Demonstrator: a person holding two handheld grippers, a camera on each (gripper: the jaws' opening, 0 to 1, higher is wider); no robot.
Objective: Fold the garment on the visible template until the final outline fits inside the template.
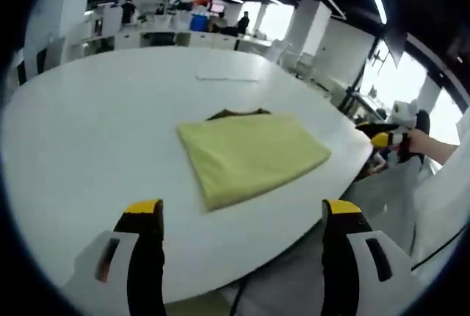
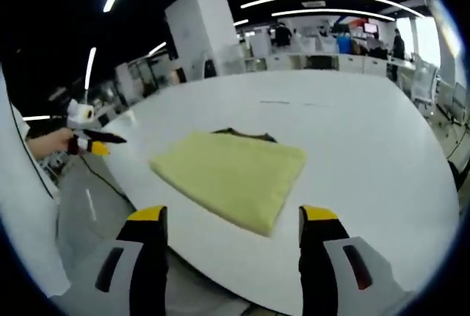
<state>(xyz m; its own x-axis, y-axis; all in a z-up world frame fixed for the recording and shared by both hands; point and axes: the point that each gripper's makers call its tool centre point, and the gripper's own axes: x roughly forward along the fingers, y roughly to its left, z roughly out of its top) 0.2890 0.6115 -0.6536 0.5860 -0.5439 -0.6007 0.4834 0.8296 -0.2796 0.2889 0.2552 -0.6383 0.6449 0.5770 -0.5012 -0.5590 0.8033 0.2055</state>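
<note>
folded yellow garment (image 1: 250, 156) on white table (image 1: 88, 147), dark template (image 1: 236, 114) edge peeking behind, left gripper (image 1: 242, 217) jaws wide, right gripper (image 2: 231, 220) jaws wide, both holding nothing

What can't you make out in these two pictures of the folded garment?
- Template: in both views just a dark sliver past the garment, which covers the rest, so fit is unclear.
- Garment's type: folded, unreadable.
- Flat white thing at the far side of the table: too faint to identify.
- Background people: too small.

Left gripper (image 1: 239, 213) and right gripper (image 2: 231, 217): jaws apart, nothing held.
</note>
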